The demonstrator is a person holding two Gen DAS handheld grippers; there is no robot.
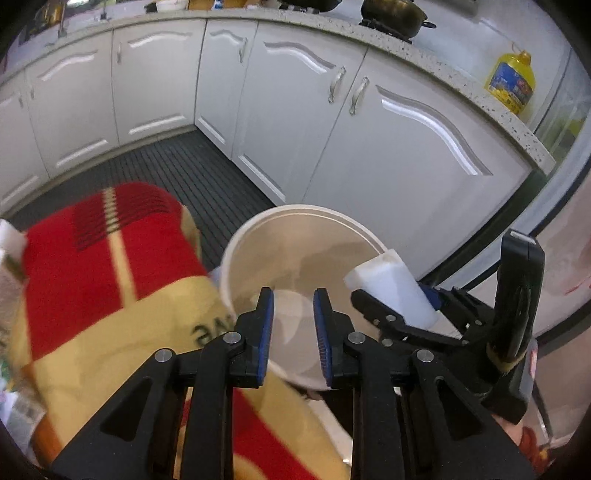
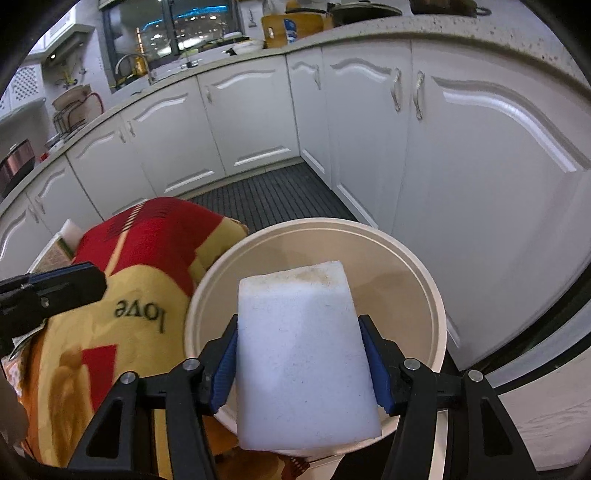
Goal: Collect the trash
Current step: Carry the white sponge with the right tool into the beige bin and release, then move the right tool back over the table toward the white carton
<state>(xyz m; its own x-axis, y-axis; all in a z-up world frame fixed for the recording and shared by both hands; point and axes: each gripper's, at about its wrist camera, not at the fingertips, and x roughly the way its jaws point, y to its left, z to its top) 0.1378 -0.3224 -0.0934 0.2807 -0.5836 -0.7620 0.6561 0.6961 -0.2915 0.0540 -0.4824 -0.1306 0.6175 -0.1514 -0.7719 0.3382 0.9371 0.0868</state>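
From my right wrist camera the right tongs [image 2: 299,354] are clamped on a white foam block [image 2: 303,354], both blue pads pressed against its sides, and the block sits over the open mouth of a round cream bucket [image 2: 432,291]. Its top edge carries some brownish staining that I can only make out in this view. My left wrist camera shows the same block [image 1: 391,291] from the side, poking up out of the right tongs [image 1: 397,312] at the bucket's [image 1: 236,254] near right rim. In that view my left tongs [image 1: 293,332] stand at a narrow gap with nothing between the pads, hanging over the bucket's near edge with its pale inside visible between them. In the right view only the tip of the left tongs [image 2: 70,280] shows, coming in from the left edge, so their gap cannot be judged there. Beside the bucket on the left lies a red and yellow blanket [image 2: 122,280] with the word "love" printed on it, clear in the right view and blurred in the left [image 1: 103,266]. White cabinets [image 1: 369,147] and a dark slatted floor mat [image 2: 266,199] lie behind. Only the left view takes in a yellow oil bottle [image 1: 511,83] and a dark pot [image 1: 393,16] on the table [image 1: 480,99]; only the right view shows the window [image 2: 177,33] and tap [image 2: 133,62].
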